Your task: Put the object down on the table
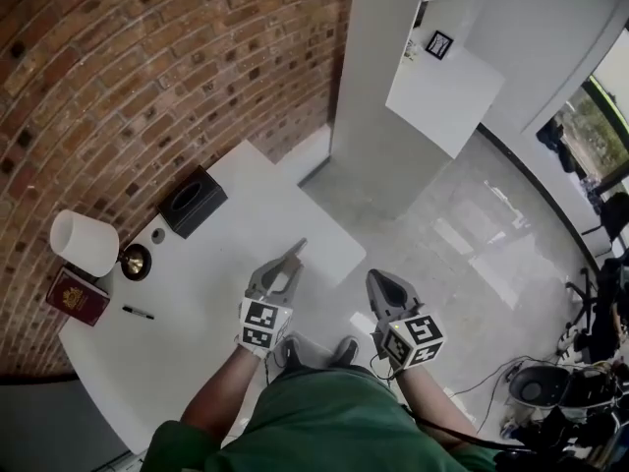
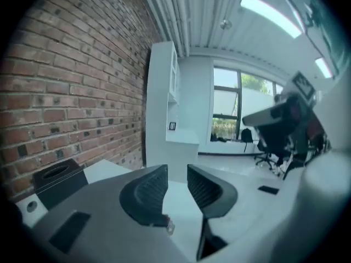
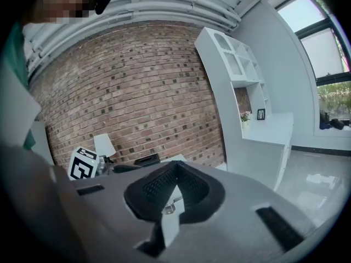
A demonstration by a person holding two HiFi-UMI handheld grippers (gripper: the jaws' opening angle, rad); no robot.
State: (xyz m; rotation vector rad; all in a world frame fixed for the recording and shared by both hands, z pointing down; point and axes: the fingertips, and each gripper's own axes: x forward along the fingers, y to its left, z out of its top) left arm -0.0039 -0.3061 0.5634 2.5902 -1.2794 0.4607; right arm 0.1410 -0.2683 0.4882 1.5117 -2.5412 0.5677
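Note:
My left gripper point(image 1: 293, 254) hovers over the right part of the white table point(image 1: 197, 303). In the left gripper view its jaws point(image 2: 177, 171) stand apart, open, with nothing between them. My right gripper point(image 1: 379, 277) is held off the table's right edge, above the floor; in the right gripper view its jaws point(image 3: 175, 166) meet at the tips, shut and empty. A black pen point(image 1: 138, 312) and a dark red booklet point(image 1: 77, 296) lie on the table's left end. Neither gripper touches any object.
A black tissue box point(image 1: 194, 201) sits by the brick wall. Left of it are a small round disc point(image 1: 158, 235), a brass piece point(image 1: 135, 262) and a white lamp shade point(image 1: 84, 243). A white pillar and shelf unit point(image 1: 373, 77) stands beyond the table.

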